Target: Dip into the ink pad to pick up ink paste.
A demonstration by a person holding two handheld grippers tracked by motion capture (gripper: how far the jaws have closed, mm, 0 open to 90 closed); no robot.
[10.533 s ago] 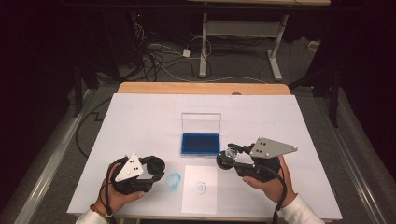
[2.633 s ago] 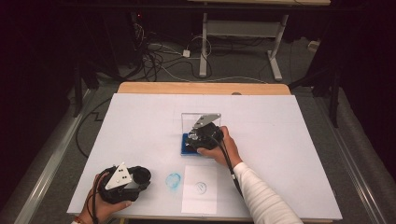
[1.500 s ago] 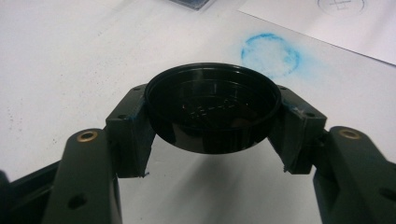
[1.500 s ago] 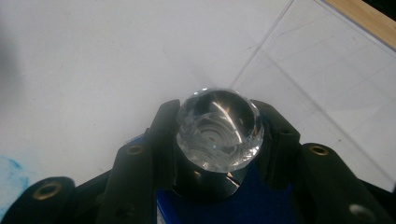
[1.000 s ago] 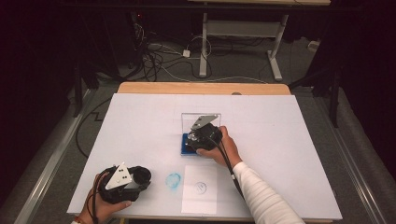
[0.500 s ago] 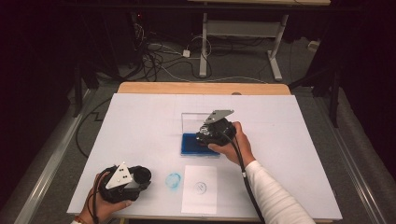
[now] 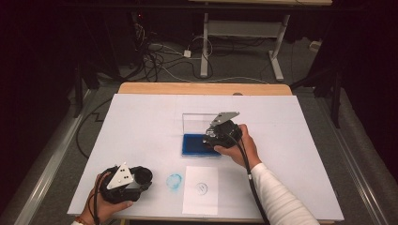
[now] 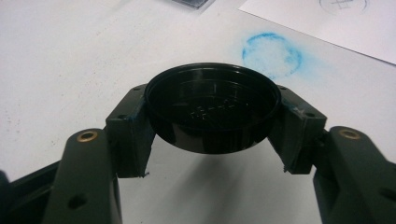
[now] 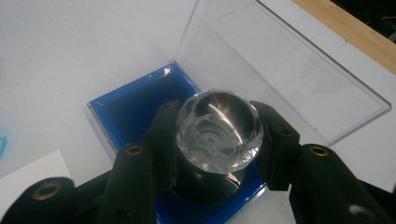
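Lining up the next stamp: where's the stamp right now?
The stamp sits clamped in the right gripper over the blue ink pad, mid-table in the high view, beyond the paper sheet.

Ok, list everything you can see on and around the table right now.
Ink pad: one, blue, table centre, clear lid standing open.
Stamp: one, clear faceted knob on black base, over the ink pad.
Cap: one, black, round, held above the table.
Paper sheet: one, white, near edge, faint round mark.
Ink smudge: one, blue ring, left of the sheet.
Table: one, white top.
Left hand-held gripper: shut on the cap.
Right hand-held gripper: shut on the stamp.
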